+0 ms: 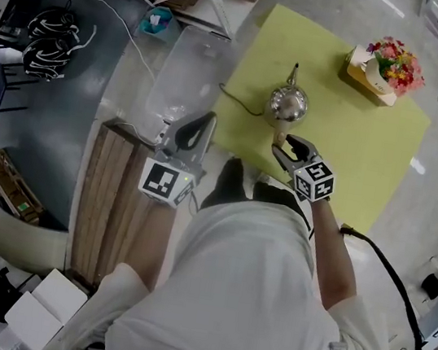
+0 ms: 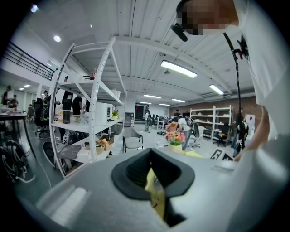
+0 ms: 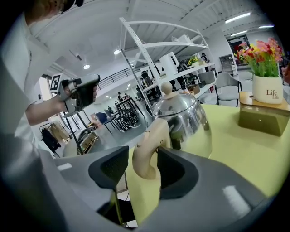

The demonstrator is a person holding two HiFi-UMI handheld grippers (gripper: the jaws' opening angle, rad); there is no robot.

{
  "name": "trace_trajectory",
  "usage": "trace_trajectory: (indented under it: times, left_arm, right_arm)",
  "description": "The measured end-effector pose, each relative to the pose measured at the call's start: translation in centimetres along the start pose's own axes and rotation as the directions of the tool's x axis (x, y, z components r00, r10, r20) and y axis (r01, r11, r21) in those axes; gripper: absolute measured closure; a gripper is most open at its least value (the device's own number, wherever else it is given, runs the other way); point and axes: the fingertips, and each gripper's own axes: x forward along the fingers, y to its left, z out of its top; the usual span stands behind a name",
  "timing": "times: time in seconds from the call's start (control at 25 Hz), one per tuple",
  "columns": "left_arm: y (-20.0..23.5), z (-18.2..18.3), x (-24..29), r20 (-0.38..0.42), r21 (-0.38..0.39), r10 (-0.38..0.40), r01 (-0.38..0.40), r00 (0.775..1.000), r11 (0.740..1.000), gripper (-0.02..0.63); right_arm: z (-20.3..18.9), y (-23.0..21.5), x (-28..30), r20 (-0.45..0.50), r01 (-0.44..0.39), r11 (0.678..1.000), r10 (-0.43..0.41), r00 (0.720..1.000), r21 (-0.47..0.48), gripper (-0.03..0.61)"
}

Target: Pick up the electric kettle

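Note:
A shiny steel electric kettle (image 1: 287,104) with a cream handle (image 1: 278,145) stands on a yellow mat (image 1: 349,133). My right gripper (image 1: 287,150) sits at that handle, just in front of the person. In the right gripper view the kettle (image 3: 183,118) fills the middle, and its handle (image 3: 146,152) lies between the jaws of the right gripper (image 3: 142,166). The handle sits close against the right pad, with a gap to the left pad. My left gripper (image 1: 203,120) hovers left of the kettle, off the mat, jaws together and empty; the left gripper (image 2: 152,174) looks toward a shelf rack.
A flower pot on a box (image 1: 388,67) stands at the mat's far right corner. The kettle's cord (image 1: 235,98) trails left off the mat. A clear plastic cover (image 1: 181,73) and a wooden bench (image 1: 111,202) lie to the left. White shelving (image 2: 93,113) stands beyond.

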Motion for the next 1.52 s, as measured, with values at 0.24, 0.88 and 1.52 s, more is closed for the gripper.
trace_trajectory:
  times: [0.24, 0.88, 1.52]
  left_arm:
    - [-0.3, -0.3, 0.5, -0.007, -0.01, 0.0, 0.0, 1.0, 1.0, 0.61]
    - [-0.4, -1.5, 0.8, -0.03, -0.021, 0.017, -0.017, 0.999, 1.0, 0.611]
    - [-0.7, -2.3, 0.9, -0.043, -0.029, 0.008, -0.009, 0.999, 1.0, 0.611]
  right_arm:
    - [-0.4, 0.0, 0.8, -0.012, -0.047, 0.999, 0.047, 0.999, 0.016, 0.363]
    - [-1.0, 0.4, 3.5, -0.036, -0.177, 0.983, 0.179, 0.983, 0.05, 0.364]
    - [-0.9, 1.3, 4.4, -0.033, -0.24, 0.97, 0.241, 0.97, 0.036, 0.433]
